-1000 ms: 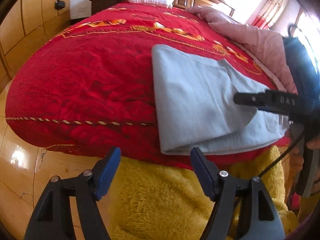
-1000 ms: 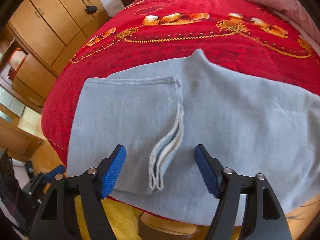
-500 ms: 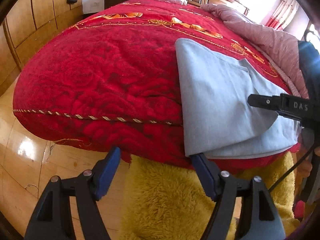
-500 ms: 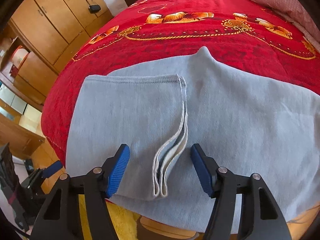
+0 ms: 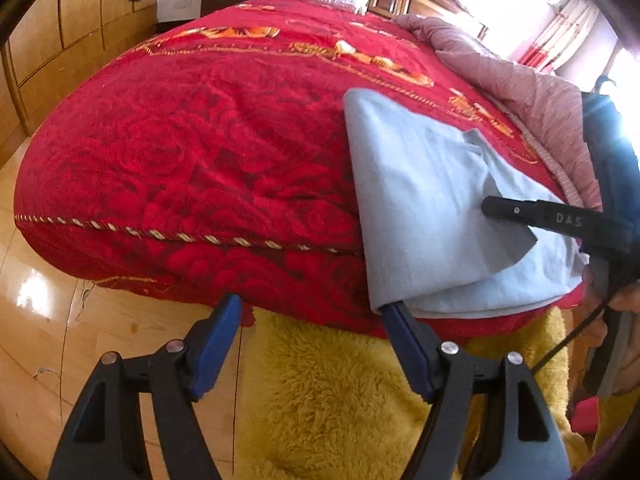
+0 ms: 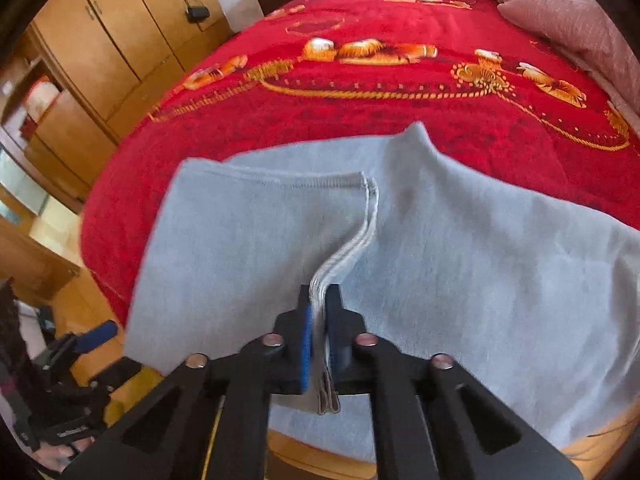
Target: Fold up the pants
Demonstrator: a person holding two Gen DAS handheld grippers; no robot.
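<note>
Pants [image 6: 460,280], grey, folded on red bed [image 5: 192,152]; my right tongs [image 6: 319,336] clamp their stacked hem edges. Left tongs [image 5: 316,348] gape wide, right pad [image 5: 404,344] at the near fold corner. "DAS" reads on the right tongs' arm.

Right gripper [image 6: 319,334] closed from wide open onto pants [image 6: 460,272] hem edges. Left gripper [image 5: 312,344] drifted right; its right finger reached fold corner.
</note>
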